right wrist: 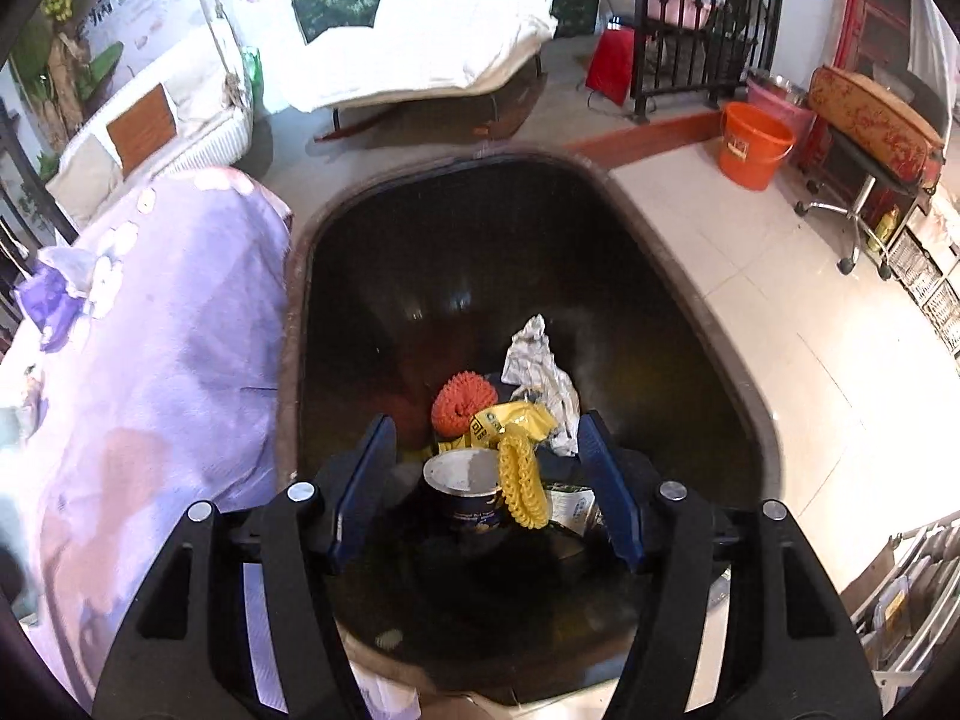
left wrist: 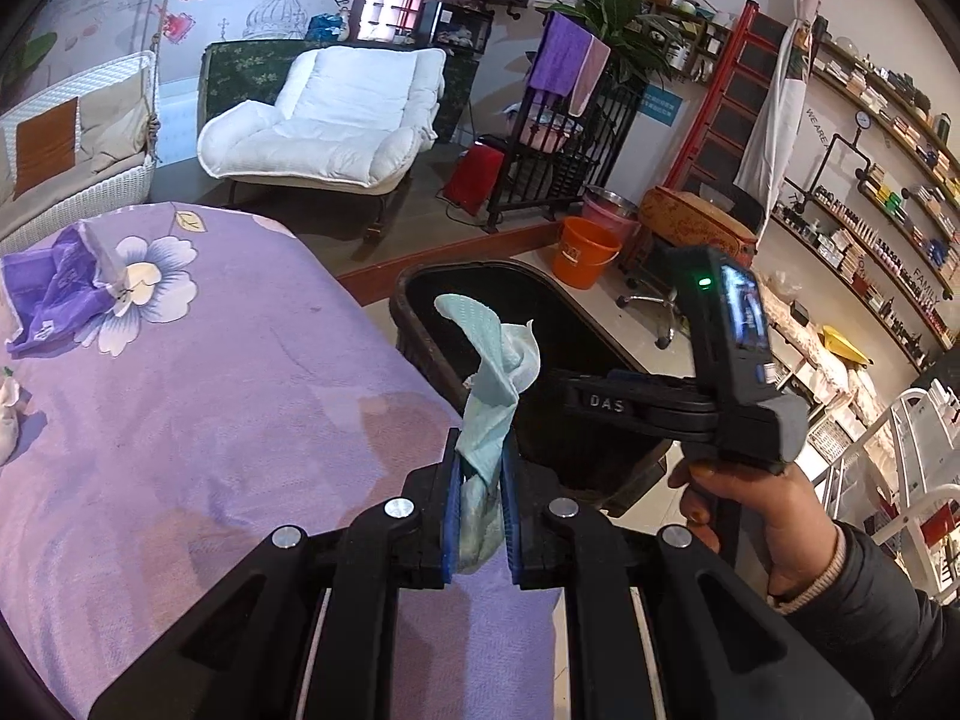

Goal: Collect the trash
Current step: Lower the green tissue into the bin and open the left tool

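Observation:
My left gripper [left wrist: 481, 450] is shut on a crumpled pale green wipe [left wrist: 495, 384] and holds it at the bed's edge, just before the rim of the black trash bin [left wrist: 420, 294]. My right gripper [right wrist: 486, 429] is open and empty, hanging over the bin [right wrist: 708, 324]; it also shows from the side in the left wrist view [left wrist: 690, 396]. In the bin lie an orange mesh ball [right wrist: 459, 401], a yellow wrapper [right wrist: 510, 420], a yellow foam net [right wrist: 523, 477], crumpled white paper [right wrist: 537, 360] and a dark cup [right wrist: 465, 489]. A purple wrapper [left wrist: 51, 294] and white scraps [left wrist: 9, 414] lie on the bed.
The bed with a purple floral sheet [left wrist: 210, 408] stands left of the bin. Behind are a white lounge chair [left wrist: 324, 114], a wicker swing seat [left wrist: 66, 150], an orange bucket [left wrist: 585, 252], a black rack [left wrist: 558, 144] and wall shelves [left wrist: 870, 210]. A white rack [left wrist: 912, 480] stands at right.

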Demonstrator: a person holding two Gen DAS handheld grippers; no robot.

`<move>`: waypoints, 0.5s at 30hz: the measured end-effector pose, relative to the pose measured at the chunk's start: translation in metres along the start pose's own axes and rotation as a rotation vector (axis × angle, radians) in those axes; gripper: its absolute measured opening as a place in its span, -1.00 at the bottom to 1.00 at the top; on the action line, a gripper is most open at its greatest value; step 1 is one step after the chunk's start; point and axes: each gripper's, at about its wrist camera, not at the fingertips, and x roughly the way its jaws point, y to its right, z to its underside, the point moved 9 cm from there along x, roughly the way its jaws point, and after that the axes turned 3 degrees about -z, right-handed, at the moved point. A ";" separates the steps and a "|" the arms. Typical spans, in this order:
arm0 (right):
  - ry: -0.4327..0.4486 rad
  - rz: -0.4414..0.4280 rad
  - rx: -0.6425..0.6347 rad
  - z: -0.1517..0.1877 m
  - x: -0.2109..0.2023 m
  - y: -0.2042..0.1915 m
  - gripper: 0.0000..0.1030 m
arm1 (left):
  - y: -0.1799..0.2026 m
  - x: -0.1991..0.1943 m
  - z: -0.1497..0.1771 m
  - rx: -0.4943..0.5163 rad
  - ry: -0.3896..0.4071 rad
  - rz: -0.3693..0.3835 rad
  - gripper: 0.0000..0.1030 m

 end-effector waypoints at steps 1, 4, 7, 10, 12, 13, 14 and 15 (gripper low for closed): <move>0.025 0.003 0.007 0.001 -0.011 0.004 0.27 | 0.002 0.002 -0.001 0.002 -0.003 0.005 -0.75; 0.067 0.010 0.017 -0.002 -0.021 0.007 0.32 | 0.013 0.011 -0.003 0.021 -0.019 0.027 -0.75; 0.114 0.037 0.035 0.005 -0.041 0.018 0.35 | 0.022 0.019 -0.006 0.048 -0.028 0.038 -0.75; 0.134 0.055 0.043 0.006 -0.053 0.022 0.36 | 0.032 0.032 -0.009 0.062 -0.046 0.051 -0.75; 0.155 0.070 0.054 0.009 -0.065 0.030 0.36 | 0.038 0.042 -0.011 0.066 -0.065 0.065 -0.75; 0.168 0.085 0.062 0.011 -0.072 0.037 0.37 | 0.042 0.048 -0.012 0.071 -0.075 0.069 -0.75; 0.172 0.089 0.066 0.011 -0.074 0.038 0.37 | 0.043 0.051 -0.011 0.076 -0.083 0.073 -0.75; 0.183 0.099 0.076 0.013 -0.080 0.043 0.37 | 0.047 0.056 -0.012 0.082 -0.093 0.080 -0.75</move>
